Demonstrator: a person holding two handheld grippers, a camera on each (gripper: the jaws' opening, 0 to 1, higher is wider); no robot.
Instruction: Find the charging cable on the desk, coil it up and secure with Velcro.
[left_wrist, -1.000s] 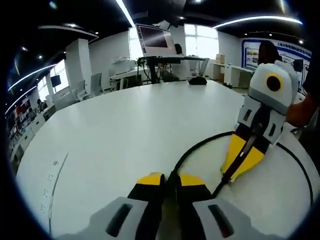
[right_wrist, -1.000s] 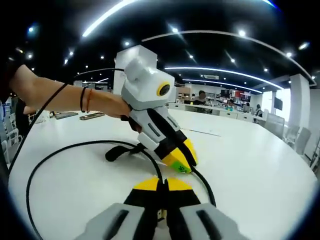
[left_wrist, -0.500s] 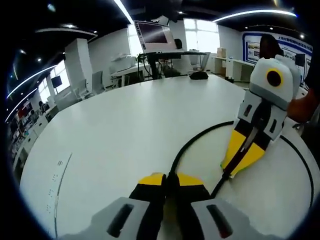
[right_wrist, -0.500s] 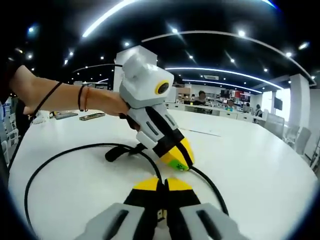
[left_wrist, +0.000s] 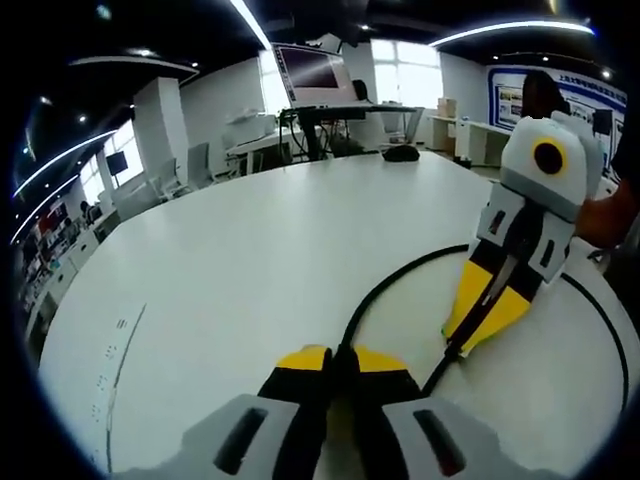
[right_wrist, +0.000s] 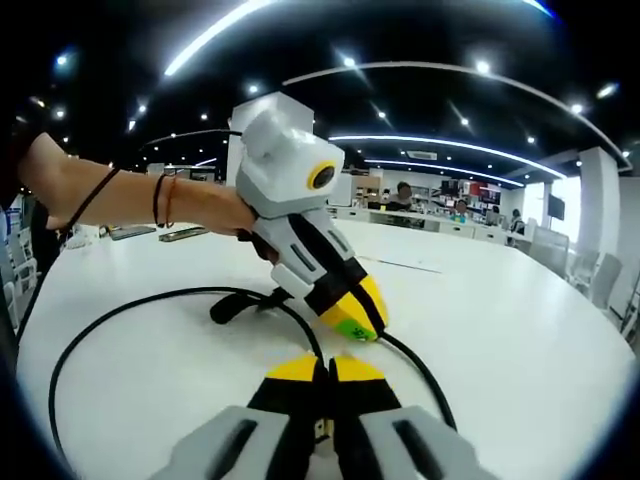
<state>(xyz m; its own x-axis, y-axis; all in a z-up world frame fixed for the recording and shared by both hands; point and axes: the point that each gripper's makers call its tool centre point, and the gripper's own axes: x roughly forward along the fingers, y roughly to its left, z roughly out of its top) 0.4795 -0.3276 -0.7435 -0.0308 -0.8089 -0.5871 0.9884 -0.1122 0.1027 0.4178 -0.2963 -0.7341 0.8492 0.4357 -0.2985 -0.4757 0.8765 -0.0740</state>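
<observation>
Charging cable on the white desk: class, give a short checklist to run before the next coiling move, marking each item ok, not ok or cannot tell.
1. Left gripper shut on the cable: ok.
2. Right gripper shut on the cable: ok.
3. Cable fully coiled: not ok; it lies in one wide loop on the desk.
4. Velcro strap at hand: cannot tell.
5. Cable free of knots: cannot tell.
</observation>
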